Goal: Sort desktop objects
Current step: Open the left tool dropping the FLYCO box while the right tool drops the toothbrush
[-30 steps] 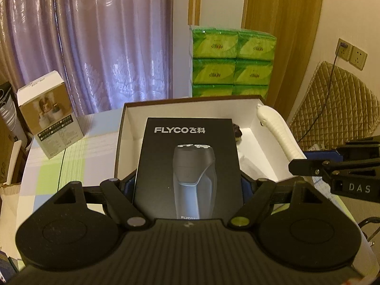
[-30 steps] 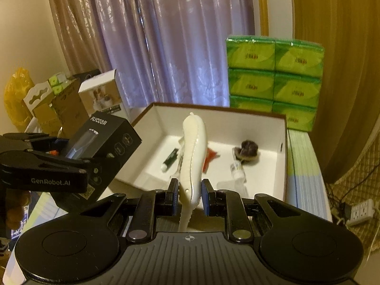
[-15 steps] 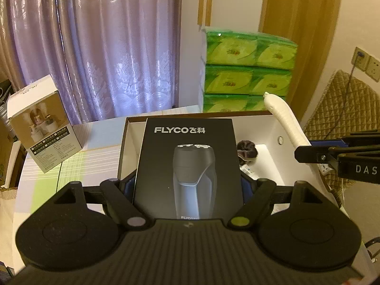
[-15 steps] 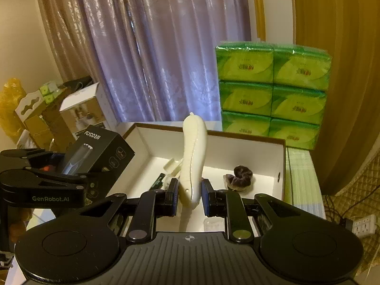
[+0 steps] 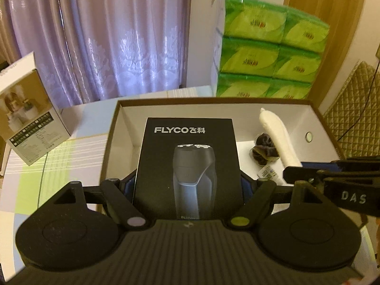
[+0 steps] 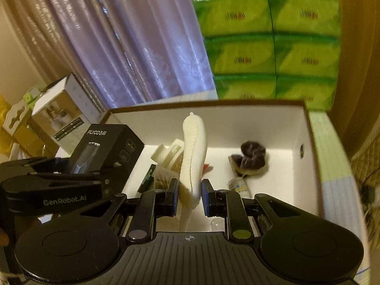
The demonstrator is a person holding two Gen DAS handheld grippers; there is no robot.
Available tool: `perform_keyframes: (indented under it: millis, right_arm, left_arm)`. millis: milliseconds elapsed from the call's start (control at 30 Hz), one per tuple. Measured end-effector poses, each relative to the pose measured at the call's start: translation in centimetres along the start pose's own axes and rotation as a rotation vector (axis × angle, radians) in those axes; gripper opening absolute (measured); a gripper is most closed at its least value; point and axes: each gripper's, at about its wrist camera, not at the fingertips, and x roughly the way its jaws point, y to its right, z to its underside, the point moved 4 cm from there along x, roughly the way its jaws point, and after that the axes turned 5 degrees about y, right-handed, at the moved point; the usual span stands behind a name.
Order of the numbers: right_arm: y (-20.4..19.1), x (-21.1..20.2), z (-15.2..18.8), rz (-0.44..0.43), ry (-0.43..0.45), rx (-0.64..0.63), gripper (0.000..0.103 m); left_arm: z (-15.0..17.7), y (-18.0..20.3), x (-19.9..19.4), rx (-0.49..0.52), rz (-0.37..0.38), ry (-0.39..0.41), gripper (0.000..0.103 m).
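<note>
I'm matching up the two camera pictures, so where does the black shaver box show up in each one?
Left wrist: shaver box centre, upright in the left gripper, over the open white box.
Right wrist: shaver box at left, tilted.
Shared landmark: green tissue packs behind.

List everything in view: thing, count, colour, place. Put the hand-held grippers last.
Open storage box: one, white inside, brown rim, on table.
Shaver box: one, black, over the storage box's left side.
White handled tool: one, cream, over the storage box's middle.
Scrunchie: one, dark brown, inside box, right.
Tissue packs: six showing, green, stacked behind.
Product carton: one, white, table left.
Curtain: purple, behind.
Left hand-held gripper: black, clamping shaver box.
Right hand-held gripper: black, around tool; jaws apart.
</note>
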Motion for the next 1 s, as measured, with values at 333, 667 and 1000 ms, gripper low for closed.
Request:
perform_keyframes:
  millis: [333,667,1000]
  right_arm:
    - [0.6,4.2,0.6,0.041,-0.044,0.072,0.017]
    - [0.5,5.8,0.9,0.063,-0.064,0.081,0.017]
    - [0.5,5.9,0.7,0.078,-0.046,0.099,0.017]
  left_arm:
    - [0.2,-0.2,4.2,0.03,-0.035,-0.052,0.076]
    - [0.5,-0.6,6.7,0.029,-0.034,-0.094,0.078]
    - [-0.4,-0.8,6.0,0.019,-0.015,-0.068,0.079]
